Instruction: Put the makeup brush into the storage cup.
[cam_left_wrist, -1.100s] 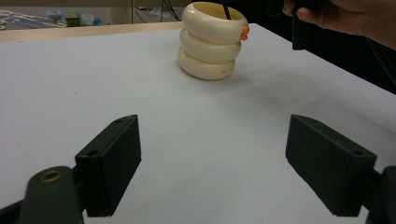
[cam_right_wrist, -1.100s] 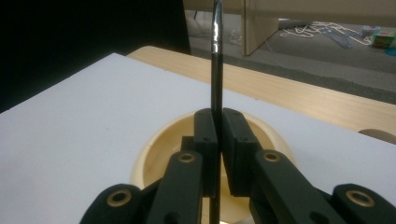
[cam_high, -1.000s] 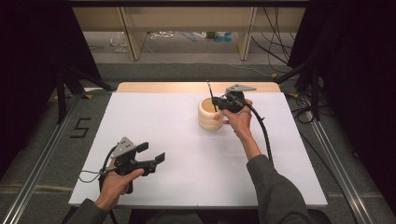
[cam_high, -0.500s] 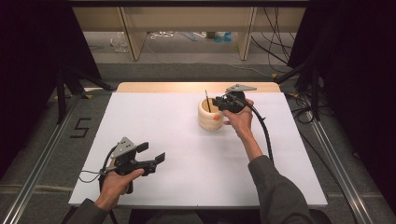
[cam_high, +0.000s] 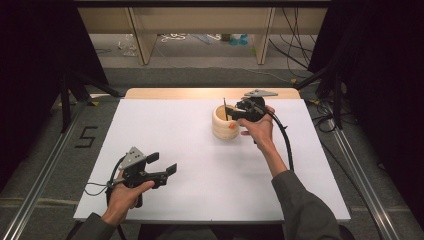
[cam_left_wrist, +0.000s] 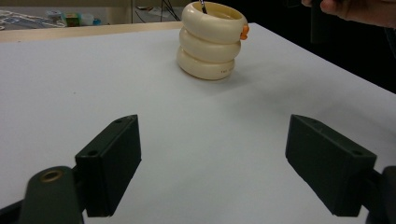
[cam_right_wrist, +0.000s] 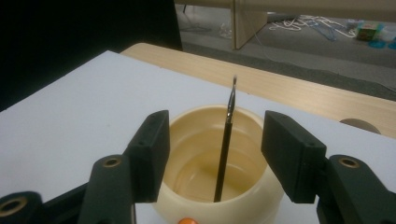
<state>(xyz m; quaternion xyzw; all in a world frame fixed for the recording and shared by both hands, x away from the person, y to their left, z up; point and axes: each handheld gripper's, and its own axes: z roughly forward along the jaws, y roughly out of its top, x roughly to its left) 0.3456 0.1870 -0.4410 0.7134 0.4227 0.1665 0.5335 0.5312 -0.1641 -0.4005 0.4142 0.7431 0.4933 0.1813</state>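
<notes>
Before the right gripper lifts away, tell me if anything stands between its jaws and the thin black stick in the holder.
Nothing does. The right gripper, jaws just opened, flanks the stick without touching; the stick stands inside the cream holder.

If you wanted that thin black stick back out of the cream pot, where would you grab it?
Grip the stick by the top part that rises above the pot rim, coming down from above. It stands nearly upright, so its lower part is walled in. The right gripper already straddles it, jaws just opened.
</notes>
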